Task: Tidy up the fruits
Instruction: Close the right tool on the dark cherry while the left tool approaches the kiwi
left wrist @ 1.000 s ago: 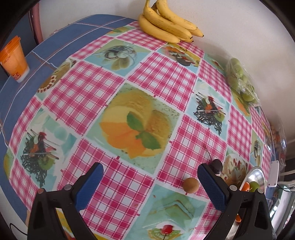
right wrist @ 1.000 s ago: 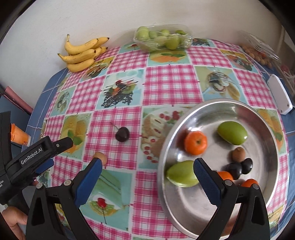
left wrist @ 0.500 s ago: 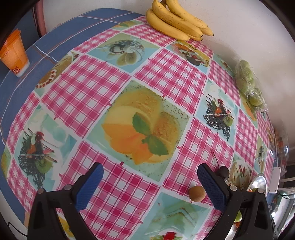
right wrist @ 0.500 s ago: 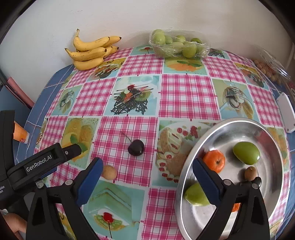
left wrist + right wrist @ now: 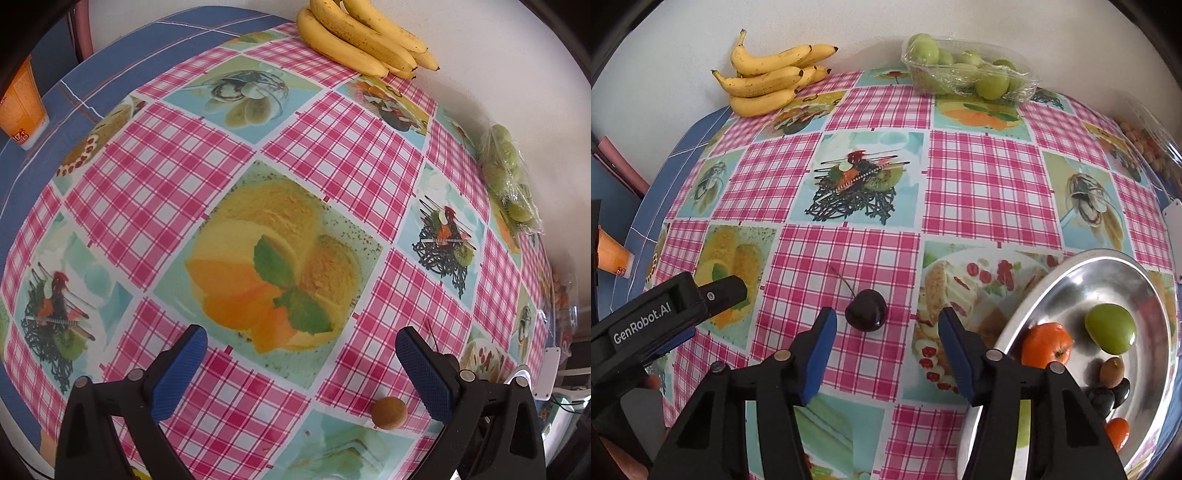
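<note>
Bare tablecloth point(image 5: 846, 254) around cherry point(image 5: 866, 315)

Black claw point(image 5: 886, 354) arms, blue ribbed pads point(image 5: 820, 350) (silver pivot screws), "GenRobot.AI" lettering.

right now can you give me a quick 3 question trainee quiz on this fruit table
1. True or false: the dark cherry already lies in the metal bowl.
2. Which fruit sits beside the left claw's right finger? A) small brown fruit B) banana C) orange
3. Fill in: the right claw is ____ and grips nothing.

Key
1. False: it lies on the tablecloth, just ahead of the right claw, whose jaws have just been closing.
2. A
3. open
</note>
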A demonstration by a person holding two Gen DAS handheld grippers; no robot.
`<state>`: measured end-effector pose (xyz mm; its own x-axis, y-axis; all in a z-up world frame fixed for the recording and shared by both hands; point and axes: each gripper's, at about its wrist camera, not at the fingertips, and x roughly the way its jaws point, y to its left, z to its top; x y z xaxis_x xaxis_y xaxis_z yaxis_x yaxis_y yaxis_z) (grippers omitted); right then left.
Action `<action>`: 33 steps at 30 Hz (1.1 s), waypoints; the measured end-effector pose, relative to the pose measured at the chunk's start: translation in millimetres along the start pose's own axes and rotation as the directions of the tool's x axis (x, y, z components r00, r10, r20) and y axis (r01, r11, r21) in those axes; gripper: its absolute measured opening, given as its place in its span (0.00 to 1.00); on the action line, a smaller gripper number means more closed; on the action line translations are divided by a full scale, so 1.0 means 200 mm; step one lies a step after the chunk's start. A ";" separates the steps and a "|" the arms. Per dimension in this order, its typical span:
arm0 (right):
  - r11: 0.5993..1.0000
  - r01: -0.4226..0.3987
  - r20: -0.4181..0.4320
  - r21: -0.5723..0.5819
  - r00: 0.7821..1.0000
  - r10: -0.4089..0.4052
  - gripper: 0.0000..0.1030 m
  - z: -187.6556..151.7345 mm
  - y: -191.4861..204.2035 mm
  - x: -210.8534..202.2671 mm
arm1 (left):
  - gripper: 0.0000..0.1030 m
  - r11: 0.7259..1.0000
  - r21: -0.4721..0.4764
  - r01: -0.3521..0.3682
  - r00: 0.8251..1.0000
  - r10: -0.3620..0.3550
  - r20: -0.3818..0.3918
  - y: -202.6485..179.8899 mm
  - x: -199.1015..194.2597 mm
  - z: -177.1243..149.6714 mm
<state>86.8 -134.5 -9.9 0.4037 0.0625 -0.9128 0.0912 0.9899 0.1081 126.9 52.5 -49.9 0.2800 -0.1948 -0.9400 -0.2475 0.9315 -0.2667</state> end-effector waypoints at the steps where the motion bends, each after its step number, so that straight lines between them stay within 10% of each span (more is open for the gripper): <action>1: 1.000 -0.003 -0.004 -0.004 1.000 0.003 0.54 0.00 0.01 0.01 | 1.00 1.000 -0.003 0.000 1.000 0.000 -0.001 0.00 0.01 0.01; 17: 0.999 -0.001 -0.030 -0.032 1.000 0.000 0.28 0.04 0.06 0.12 | 1.00 1.000 -0.007 0.012 1.000 -0.012 -0.022 0.00 0.05 0.02; 33: 0.999 -0.022 -0.008 0.049 1.000 0.023 0.27 -0.05 -0.03 -0.04 | 1.00 0.994 0.067 0.083 0.996 -0.080 -0.038 -0.08 0.00 -0.04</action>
<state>74.6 -139.1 -7.2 0.3985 0.0861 -0.9131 0.1268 0.9809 0.1478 124.1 34.6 -46.7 0.2636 -0.2805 -0.9229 -0.1612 0.9305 -0.3288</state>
